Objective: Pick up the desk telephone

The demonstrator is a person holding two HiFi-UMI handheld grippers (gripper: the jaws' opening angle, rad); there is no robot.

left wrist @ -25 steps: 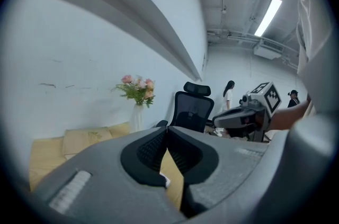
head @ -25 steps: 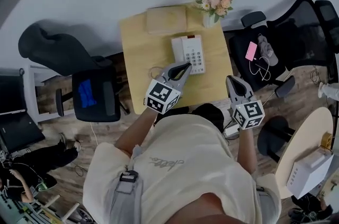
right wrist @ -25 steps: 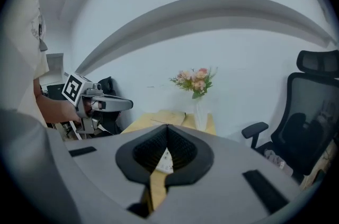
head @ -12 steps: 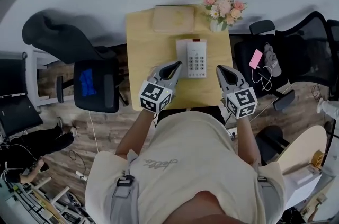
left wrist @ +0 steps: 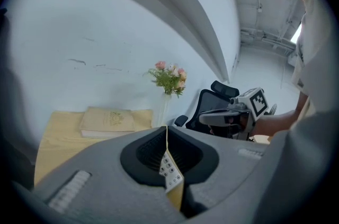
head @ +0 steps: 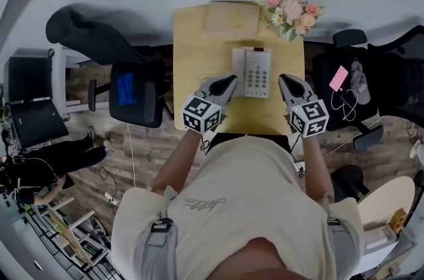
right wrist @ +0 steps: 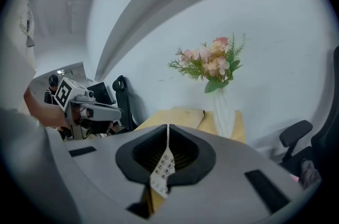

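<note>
Two shut claws now flank the desk telephone. A second ago the right gripper hung well off to the phone's right, out by the edge of the table. It has since come in level with the left gripper. The phone lies flat on the table, just right of the left claw's tip and just left of the right claw's tip, its keypad showing beyond each closed seam. Both pairs of jaws stay pressed together, holding nothing. The approach looks about finished, but the phone is not yet lifted — either the jaws must part, or the two claws must squeeze it between them.
</note>
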